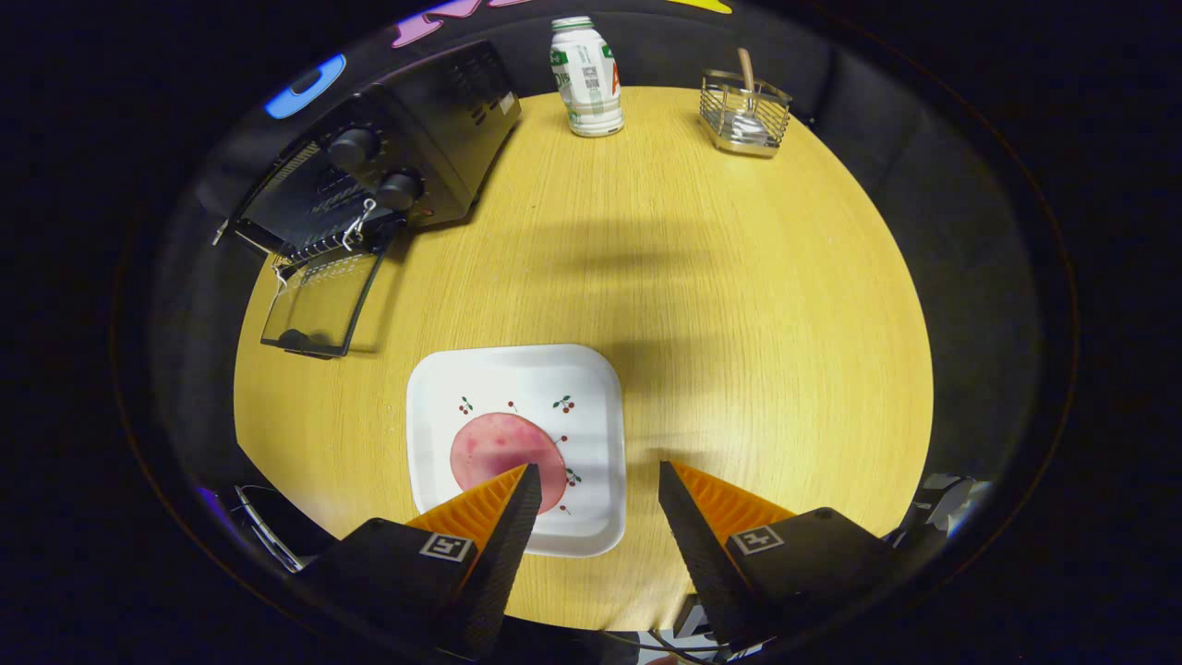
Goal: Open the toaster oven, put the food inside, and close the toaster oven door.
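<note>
- I count one toaster oven (388, 175), its door open.
- One white plate (517, 374).
- One round pink slice of food (494, 448) on it.
- One bottle (586, 78).
- One wire basket (744, 111).
- One gripper (596, 489), fingers spread apart, holding nothing.

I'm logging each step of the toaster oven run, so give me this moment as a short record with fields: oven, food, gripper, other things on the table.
toaster oven: at the table's far left, door already swung down open
food: round pink slice lying on the white square plate, not yet in the oven
gripper: fingers apart and holding nothing, above the plate's near edge; one finger overlaps the slice
table: round, wood
other things: white bottle; wire basket with a utensil in it, both at the far edge
</note>
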